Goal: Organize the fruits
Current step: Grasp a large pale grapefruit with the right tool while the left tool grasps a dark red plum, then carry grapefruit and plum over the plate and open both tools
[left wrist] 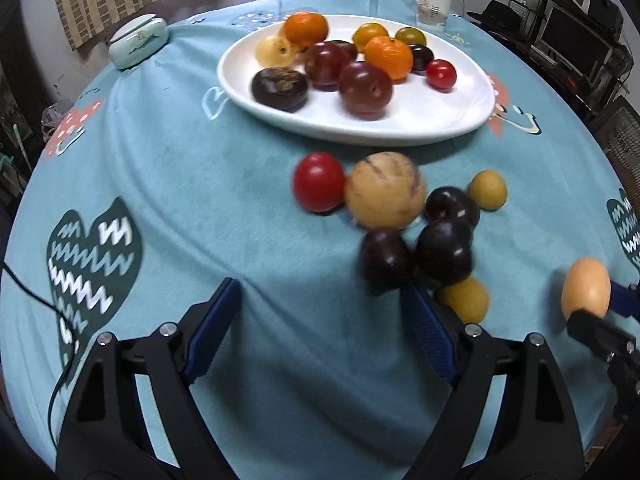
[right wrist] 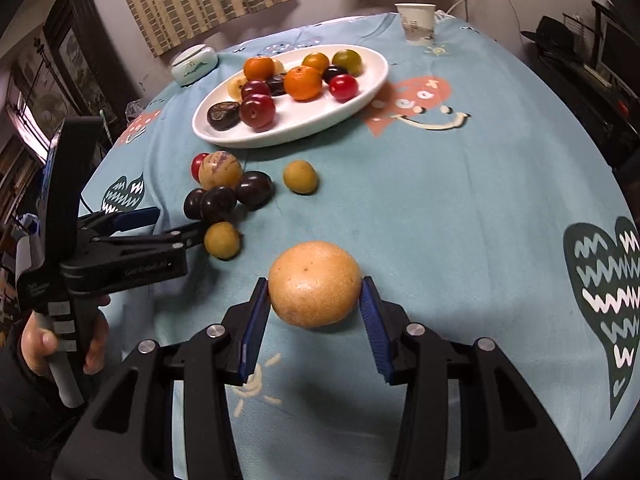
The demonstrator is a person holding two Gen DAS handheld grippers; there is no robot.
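Note:
A white oval plate holds several fruits: oranges, plums, small tomatoes. Loose fruit lies on the cloth in front of it: a red tomato, a tan striped melon, three dark plums and two small yellow fruits. My left gripper is open and empty, just short of the plums. My right gripper is shut on a pale orange fruit, held above the cloth.
A round table wears a blue patterned cloth. A paper cup and a small lidded ceramic jar stand at the far edge. A black cable runs at the left.

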